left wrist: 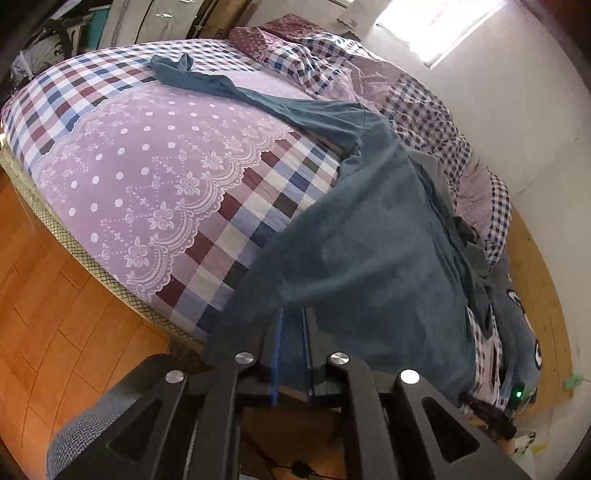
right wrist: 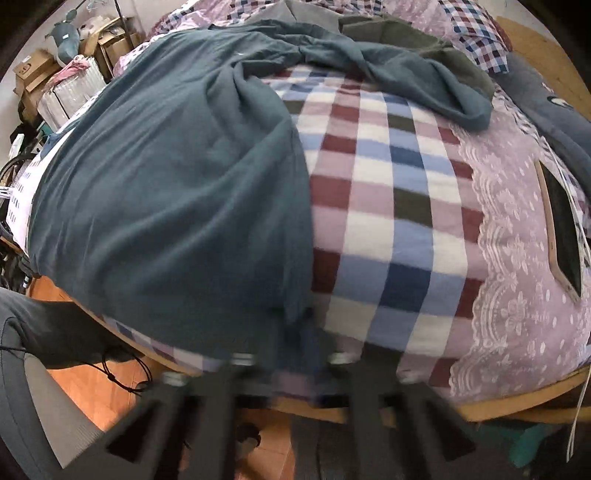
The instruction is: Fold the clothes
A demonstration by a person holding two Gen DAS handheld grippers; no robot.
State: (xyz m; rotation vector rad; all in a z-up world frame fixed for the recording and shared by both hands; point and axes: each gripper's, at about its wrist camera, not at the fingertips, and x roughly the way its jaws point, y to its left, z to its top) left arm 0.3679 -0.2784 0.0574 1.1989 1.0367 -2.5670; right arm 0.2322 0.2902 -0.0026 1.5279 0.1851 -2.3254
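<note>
1. Your left gripper (left wrist: 291, 332) pinches the hem of the teal long-sleeved shirt (left wrist: 362, 236) between narrow fingers.
2. Your right gripper (right wrist: 291, 354) is blurred; I cannot tell its fingers' state.
3. The shirt lies on the checked bedsheet (right wrist: 388, 206), one sleeve (left wrist: 207, 79) reaching toward 11 o'clock.

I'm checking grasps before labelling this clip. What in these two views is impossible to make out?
- Right gripper, right wrist view: motion blur smears the jaws, so its hold on the teal shirt is unclear.
- Left gripper, left wrist view: shirt hem covers the fingertips.
- Phone: dark screen, cut by the fisheye edge.
- Grey garment: mostly under the shirt sleeve.
</note>
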